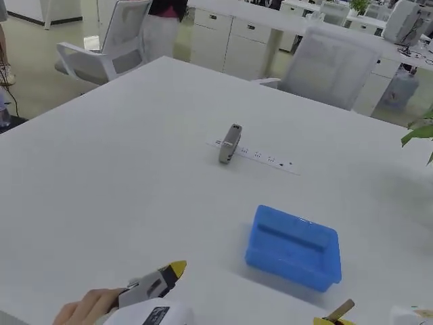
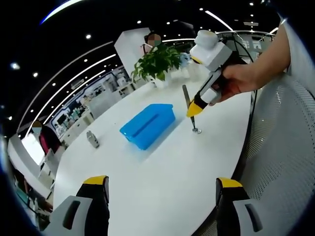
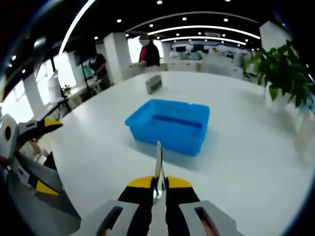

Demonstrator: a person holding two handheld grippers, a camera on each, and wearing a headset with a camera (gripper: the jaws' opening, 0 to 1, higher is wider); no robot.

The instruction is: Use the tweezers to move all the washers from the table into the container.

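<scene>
White tabletop [image 1: 135, 169] holds a blue container [image 1: 293, 247]; right claw [image 3: 158, 183] pinches slim tweezers [image 3: 158, 156].

Plastic, metal, a matt tabletop
The container [image 1: 293, 247] is smooth blue plastic, faintly glossy; the tweezers [image 3: 158, 160] are bare metal with a dull shine; the white table [image 1: 122, 169] is smooth and matt.

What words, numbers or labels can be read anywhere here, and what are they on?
No text here is readable.
On the power strip: small dark marks, too small to read.
On the left gripper: a dark label, too blurred to read.
On the blue container and the tweezers: no writing visible.
</scene>
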